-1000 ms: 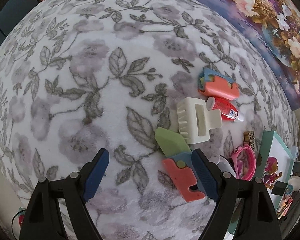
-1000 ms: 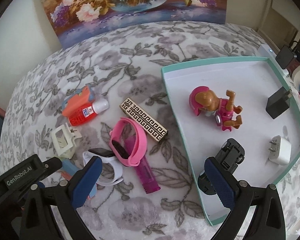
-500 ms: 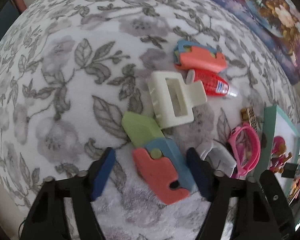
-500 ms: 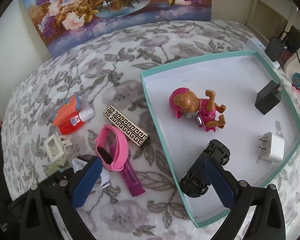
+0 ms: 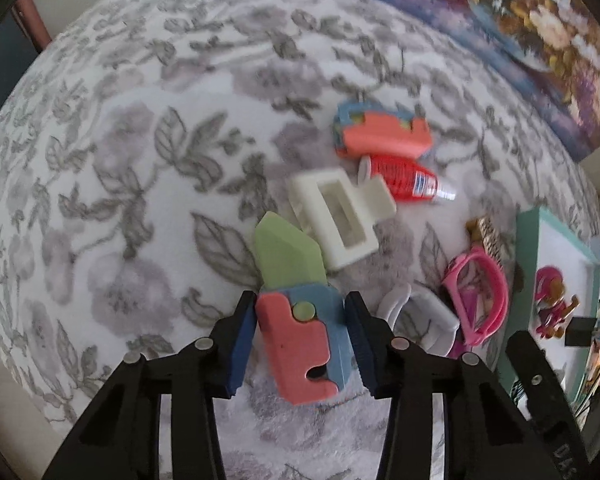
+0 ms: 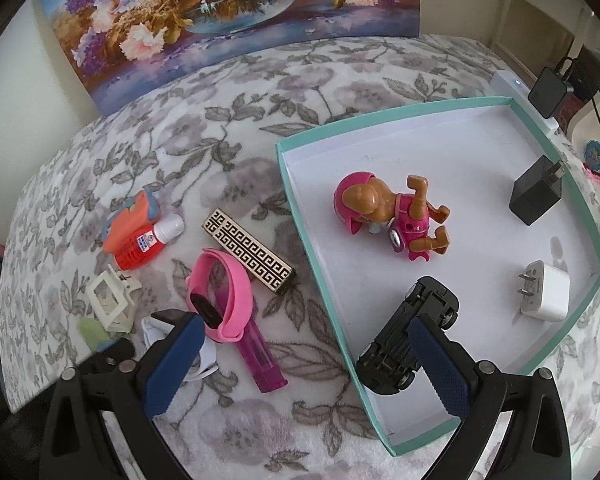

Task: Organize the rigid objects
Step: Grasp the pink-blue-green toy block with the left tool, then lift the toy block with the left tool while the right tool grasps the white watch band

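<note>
I have the left gripper (image 5: 302,340) down on the toy folding knife (image 5: 298,320), its two blue pads closed against the sides of the coral and blue handle, while the pale green blade sticks out ahead toward the cream hair claw clip (image 5: 336,216). The picture is a little smeared, so I cannot tell how firmly the pads bite. The knife lies on the floral bedspread (image 5: 120,160), toward its near edge, left of the teal-rimmed box lid (image 6: 320,280).

I judge the knife to be light, stiff moulded plastic, so it should lift without sagging. Its flat handle sides give the pads good parallel faces. The blade looks hinged at the green pivot button, so I would keep the hold on the handle, behind that pivot, and not on the blade, which might swing. The smooth plastic could slip or twist if pinched near one end, so a mid-handle hold suits best. The plush bedspread gives under pressure, so pressing down gains nothing.

The right gripper (image 6: 304,364) hangs spread wide and empty above the near corner of the box lid, where the black toy car (image 6: 404,340) lies beside the white charger (image 6: 544,296); the pink wristband (image 6: 224,296) sits on the bedspread just outside.
</note>
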